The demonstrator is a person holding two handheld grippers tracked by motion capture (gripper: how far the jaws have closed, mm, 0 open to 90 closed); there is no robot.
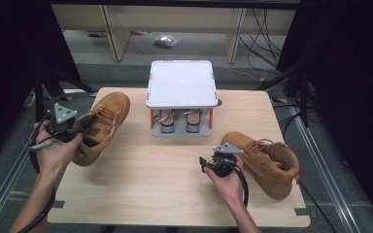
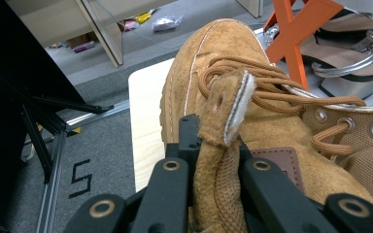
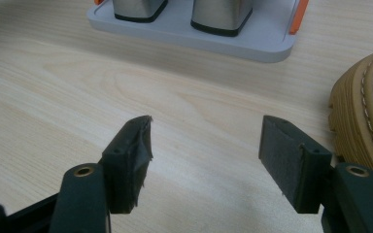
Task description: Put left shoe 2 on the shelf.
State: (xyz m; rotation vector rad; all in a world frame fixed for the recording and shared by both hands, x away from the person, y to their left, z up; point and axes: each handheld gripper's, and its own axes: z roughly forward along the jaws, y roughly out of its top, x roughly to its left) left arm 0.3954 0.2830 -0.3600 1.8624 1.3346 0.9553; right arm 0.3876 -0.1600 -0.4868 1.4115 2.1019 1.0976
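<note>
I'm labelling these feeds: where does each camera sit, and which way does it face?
High view: above the person's side, facing forward and down on the table; both forearms show.
Left gripper view: rides the left hand-held gripper, facing the left boot; jaws clamp its tongue.
Right gripper view: rides the right hand-held gripper, facing the rack; jaws open.
Shared: the rack.

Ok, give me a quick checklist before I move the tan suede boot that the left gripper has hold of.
1. Left gripper shut on tan suede boot, by its tongue: ok.
2. Boot's weight borne by that thin tongue alone: cannot tell.
3. Right gripper open, nothing between its jaws: ok.
4. Second tan boot lies beside the right gripper, untouched: ok.
5. Grey two-tier shoe rack, lower shelf holds sandals: not ok if aiming there.
</note>
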